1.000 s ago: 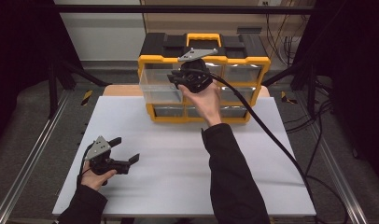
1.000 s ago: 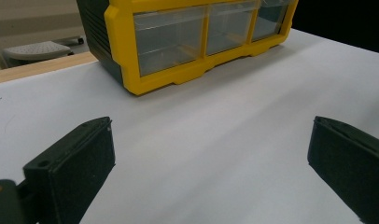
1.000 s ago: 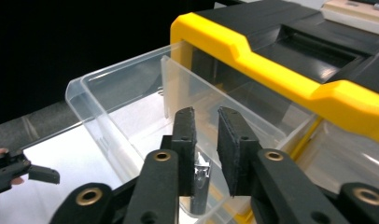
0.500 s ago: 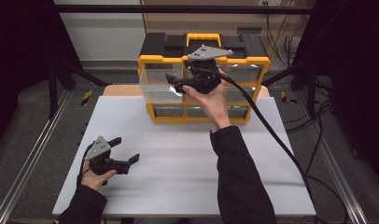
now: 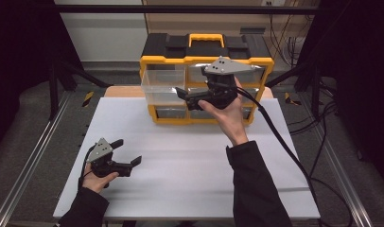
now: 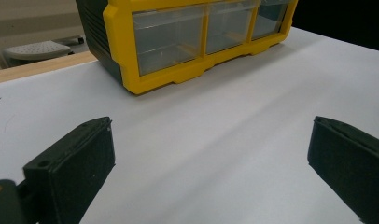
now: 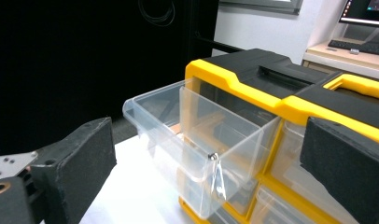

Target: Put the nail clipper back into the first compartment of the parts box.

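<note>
A yellow and black organiser box [image 5: 206, 47] with clear drawers stands at the back of the white table. Its top left drawer [image 5: 158, 86] [image 7: 192, 140] is pulled out, and a small shiny metal piece [image 7: 214, 159] shows at its front wall. My right gripper [image 5: 187, 97] [image 7: 208, 135] hovers in front of the box, just right of that drawer. Its jaws have just been opening and stand wide apart with nothing between them. My left gripper [image 5: 127, 151] [image 6: 211, 130] rests low at the table's front left, open and empty, facing the box [image 6: 187, 42].
The white table top [image 5: 180, 161] stretches between the two hands. A black cable [image 5: 280, 142] trails from the right gripper across the table's right side. Metal rails [image 5: 34, 156] run along both table sides, and dark frame posts stand behind.
The right gripper has let go of the drawer front, opened its jaws and drawn away to the right. The drawer stays pulled out. The left hand has not moved.
</note>
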The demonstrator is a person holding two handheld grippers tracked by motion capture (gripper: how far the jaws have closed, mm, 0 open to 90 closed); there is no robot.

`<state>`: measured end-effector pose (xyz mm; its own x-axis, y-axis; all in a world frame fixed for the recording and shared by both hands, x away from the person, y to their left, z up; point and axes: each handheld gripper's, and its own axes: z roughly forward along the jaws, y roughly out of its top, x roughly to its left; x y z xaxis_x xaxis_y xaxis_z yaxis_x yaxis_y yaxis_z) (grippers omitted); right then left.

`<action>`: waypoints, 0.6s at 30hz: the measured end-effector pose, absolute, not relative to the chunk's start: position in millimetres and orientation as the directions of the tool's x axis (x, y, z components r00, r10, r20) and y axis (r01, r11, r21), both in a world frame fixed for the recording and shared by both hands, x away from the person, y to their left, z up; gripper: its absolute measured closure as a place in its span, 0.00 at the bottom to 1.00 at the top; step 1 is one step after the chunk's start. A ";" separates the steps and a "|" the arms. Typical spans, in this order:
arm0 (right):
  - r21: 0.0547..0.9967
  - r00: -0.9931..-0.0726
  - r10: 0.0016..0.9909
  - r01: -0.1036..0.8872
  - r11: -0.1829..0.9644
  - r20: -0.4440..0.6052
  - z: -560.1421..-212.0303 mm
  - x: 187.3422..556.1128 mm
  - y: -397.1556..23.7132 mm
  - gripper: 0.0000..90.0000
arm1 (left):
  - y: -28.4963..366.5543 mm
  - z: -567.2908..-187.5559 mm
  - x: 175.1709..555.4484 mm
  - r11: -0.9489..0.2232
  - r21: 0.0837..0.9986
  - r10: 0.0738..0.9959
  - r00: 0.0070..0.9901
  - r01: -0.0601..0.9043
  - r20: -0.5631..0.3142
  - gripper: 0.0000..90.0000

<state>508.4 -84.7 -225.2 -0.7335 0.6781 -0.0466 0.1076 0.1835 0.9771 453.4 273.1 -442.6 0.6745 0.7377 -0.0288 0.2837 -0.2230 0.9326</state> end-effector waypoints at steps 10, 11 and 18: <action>0.982 -0.735 0.677 0.113 0.154 -0.021 -249.6 486.3 -112.3 0.03 | 272.7 -442.9 453.5 -0.227 0.931 0.737 0.675 0.285 -0.027 0.00; 0.981 -0.735 0.678 0.117 0.152 -0.017 -254.6 484.2 -115.7 0.03 | 272.7 -443.0 453.5 -0.227 0.931 0.737 0.676 0.286 -0.027 0.00; 0.973 -0.723 0.691 0.150 0.176 -0.013 -286.4 474.1 -130.1 0.03 | 272.2 -443.4 453.6 -0.229 0.931 0.736 0.677 0.285 -0.026 0.00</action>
<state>474.1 -130.1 -286.4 -0.7228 0.6909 -0.0133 0.1501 0.1757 0.9729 453.6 272.2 -443.4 0.6766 0.7359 -0.0259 0.2846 -0.2289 0.9309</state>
